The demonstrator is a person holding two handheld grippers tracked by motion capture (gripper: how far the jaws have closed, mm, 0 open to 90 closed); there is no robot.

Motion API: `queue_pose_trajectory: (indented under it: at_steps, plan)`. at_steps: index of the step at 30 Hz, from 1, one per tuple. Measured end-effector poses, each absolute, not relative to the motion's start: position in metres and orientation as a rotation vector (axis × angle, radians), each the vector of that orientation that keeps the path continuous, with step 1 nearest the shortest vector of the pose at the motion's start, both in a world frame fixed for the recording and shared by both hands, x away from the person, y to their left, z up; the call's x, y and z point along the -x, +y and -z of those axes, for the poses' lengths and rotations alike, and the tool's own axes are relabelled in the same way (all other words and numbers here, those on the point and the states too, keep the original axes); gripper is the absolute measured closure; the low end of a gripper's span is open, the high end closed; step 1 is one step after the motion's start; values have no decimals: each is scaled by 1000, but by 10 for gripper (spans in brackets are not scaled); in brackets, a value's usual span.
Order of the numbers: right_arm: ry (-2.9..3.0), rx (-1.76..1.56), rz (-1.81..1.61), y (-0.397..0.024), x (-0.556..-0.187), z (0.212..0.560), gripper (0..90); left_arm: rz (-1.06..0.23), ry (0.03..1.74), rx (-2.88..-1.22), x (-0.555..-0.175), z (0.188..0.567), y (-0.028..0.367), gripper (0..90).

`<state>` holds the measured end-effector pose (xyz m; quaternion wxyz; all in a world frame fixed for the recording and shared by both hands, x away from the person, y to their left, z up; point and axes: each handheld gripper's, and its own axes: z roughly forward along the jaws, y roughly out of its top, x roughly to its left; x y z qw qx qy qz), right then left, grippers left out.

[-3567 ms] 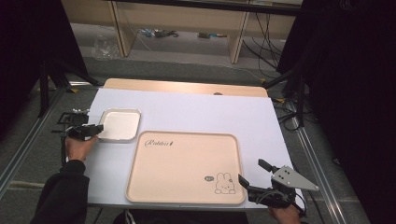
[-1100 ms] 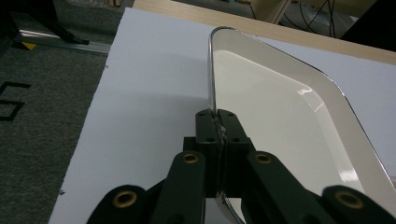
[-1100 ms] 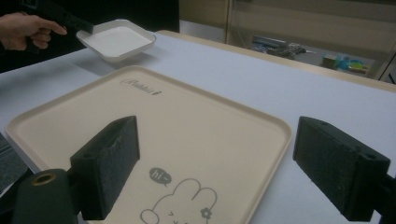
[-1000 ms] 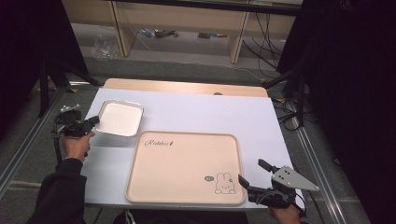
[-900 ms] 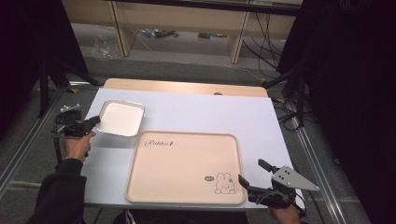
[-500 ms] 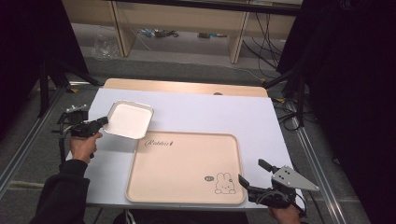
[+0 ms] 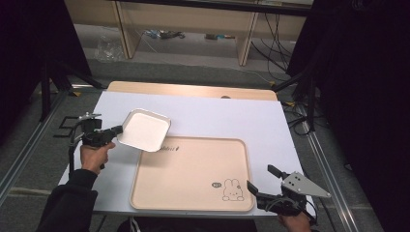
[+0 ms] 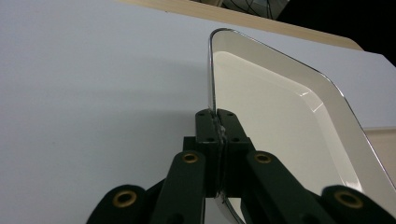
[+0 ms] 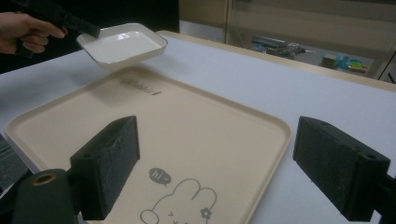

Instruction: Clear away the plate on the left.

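White sheeting covers the desk, and above it the small white square dish hangs tilted, its far corner just over the upper left corner of the beige tray, with the left gripper clamped on the dish's rim. Open desk lies beyond the tray and to its right, while the tray's near edge runs close to the desk's front edge. Print near the tray's upper left corner is too small to read, "hi~" sits beside a rabbit drawing at its lower right, and the right gripper waits off that corner, jaws wide apart on nothing.
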<state>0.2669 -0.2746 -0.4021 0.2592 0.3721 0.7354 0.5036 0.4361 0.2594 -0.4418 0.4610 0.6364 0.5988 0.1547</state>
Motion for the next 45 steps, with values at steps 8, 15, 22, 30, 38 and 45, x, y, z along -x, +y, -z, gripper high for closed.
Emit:
queue_pose_trajectory:
  at_steps: [8, 15, 22, 30, 38, 45]
  plan:
    - [1979, -1002, -1378, -274, -267, 403, 153, -301, 1412, -1585, -425, 441, 244, 883]
    - [1990, -1006, -1362, -275, -267, 402, 152, -260, 1378, -1611, -415, 442, 230, 883]
    - [1991, -1008, -1361, -275, -266, 402, 153, -210, 1328, -1655, -405, 445, 211, 883]
    - [1991, -1007, -1361, -275, -266, 402, 152, -136, 1263, -1732, -392, 451, 180, 883]
    - [1990, -1008, -1363, -275, -266, 402, 153, -100, 1218, -1789, -384, 455, 157, 883]
    - [1992, -1008, -1361, -275, -266, 402, 152, -83, 1225, -1826, -380, 465, 144, 882]
